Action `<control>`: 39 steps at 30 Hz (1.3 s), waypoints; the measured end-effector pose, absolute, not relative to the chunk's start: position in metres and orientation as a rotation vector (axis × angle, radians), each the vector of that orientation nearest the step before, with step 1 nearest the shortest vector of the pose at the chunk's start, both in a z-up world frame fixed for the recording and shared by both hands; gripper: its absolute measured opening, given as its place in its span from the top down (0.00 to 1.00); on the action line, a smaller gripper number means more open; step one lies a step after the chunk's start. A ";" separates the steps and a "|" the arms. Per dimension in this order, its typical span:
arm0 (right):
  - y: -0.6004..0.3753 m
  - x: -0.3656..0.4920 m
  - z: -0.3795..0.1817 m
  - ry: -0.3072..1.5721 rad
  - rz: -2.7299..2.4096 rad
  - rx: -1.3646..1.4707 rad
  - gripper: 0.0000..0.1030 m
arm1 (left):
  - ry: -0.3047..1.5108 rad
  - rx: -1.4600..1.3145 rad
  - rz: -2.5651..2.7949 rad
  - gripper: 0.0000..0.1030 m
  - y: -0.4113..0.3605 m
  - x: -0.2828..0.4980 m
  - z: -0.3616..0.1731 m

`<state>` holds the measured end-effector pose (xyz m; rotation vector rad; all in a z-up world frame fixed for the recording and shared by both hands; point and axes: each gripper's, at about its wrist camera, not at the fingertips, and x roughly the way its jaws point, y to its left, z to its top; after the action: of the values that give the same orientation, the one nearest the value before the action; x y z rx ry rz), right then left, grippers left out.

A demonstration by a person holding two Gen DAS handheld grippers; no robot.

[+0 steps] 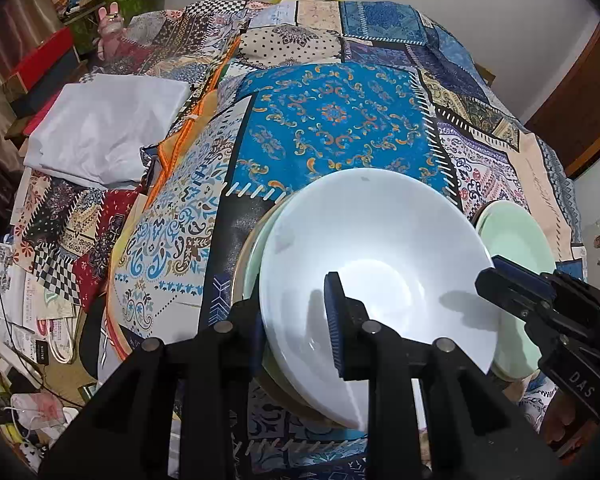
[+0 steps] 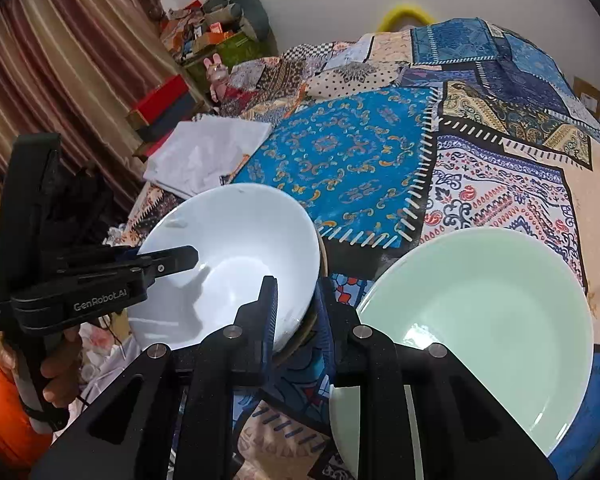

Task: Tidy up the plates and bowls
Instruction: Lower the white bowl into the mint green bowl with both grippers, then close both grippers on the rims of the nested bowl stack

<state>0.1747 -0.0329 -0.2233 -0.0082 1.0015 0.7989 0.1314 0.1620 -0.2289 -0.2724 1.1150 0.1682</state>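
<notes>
A white bowl (image 1: 364,256) (image 2: 236,240) sits tilted on a stack of plates (image 1: 247,264) on the patchwork cloth. My left gripper (image 1: 296,320) straddles the bowl's near rim, one finger inside, one outside, jaws apart. A pale green plate (image 2: 480,312) (image 1: 516,240) lies to the bowl's right. My right gripper (image 2: 296,312) is open, its left finger over the bowl's right rim, its right finger (image 2: 332,320) beside the green plate's edge. It also shows from the side in the left wrist view (image 1: 500,276).
A folded white cloth (image 1: 104,128) (image 2: 204,152) lies at the left of the bed-like surface. The blue patterned patch (image 1: 332,120) (image 2: 340,160) lies beyond the dishes. Boxes and clutter (image 1: 40,64) line the left side.
</notes>
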 end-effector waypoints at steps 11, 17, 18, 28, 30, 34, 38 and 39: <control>-0.042 0.169 -0.213 0.967 0.807 -0.012 0.78 | 1.066 -0.223 0.220 0.62 0.159 0.129 -0.206; -0.041 0.171 -0.220 0.999 0.801 -0.015 0.73 | 1.046 -0.206 0.211 0.51 0.164 0.113 -0.205; -0.040 0.171 -0.221 1.002 0.801 -0.018 0.71 | 1.058 -0.219 0.212 0.51 0.168 0.111 -0.210; -0.016 0.172 -0.236 1.049 0.800 -0.079 0.68 | 1.108 -0.339 0.162 0.45 0.189 0.096 -0.249; -0.012 0.172 -0.239 1.054 0.796 -0.090 0.67 | 1.101 -0.372 0.157 0.42 0.195 0.094 -0.256; -0.004 0.173 -0.246 1.069 0.791 -0.113 0.65 | 1.117 -0.416 0.131 0.41 0.199 0.093 -0.270; 0.000 0.177 -0.252 1.084 0.780 -0.119 0.65 | 1.106 -0.425 0.114 0.42 0.198 0.094 -0.272; 0.001 0.178 -0.254 1.093 0.782 -0.117 0.65 | 1.108 -0.429 0.111 0.42 0.198 0.095 -0.272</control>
<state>0.1780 0.0011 -0.2539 -0.1170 1.0928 0.7821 0.0951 0.1983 -0.2722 -0.4291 1.1083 0.1109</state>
